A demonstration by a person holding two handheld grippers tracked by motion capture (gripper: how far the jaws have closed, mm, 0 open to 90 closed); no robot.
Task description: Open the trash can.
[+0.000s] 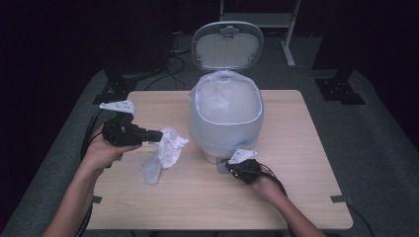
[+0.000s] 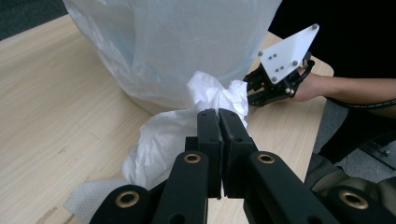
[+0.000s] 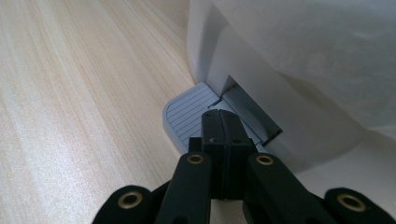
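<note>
Crumpled white tissue, held off the pale wooden surface beside a bag-lined white pedal bin.

Left tongs clamped on the tissue's creased upper fold; its tail trails to the surface just left of the bin. Right tongs closed, empty, tips resting on the bin's ribbed grey pedal. Lid raised, mouth open. Bare board right of the bin and along the near edge.
</note>
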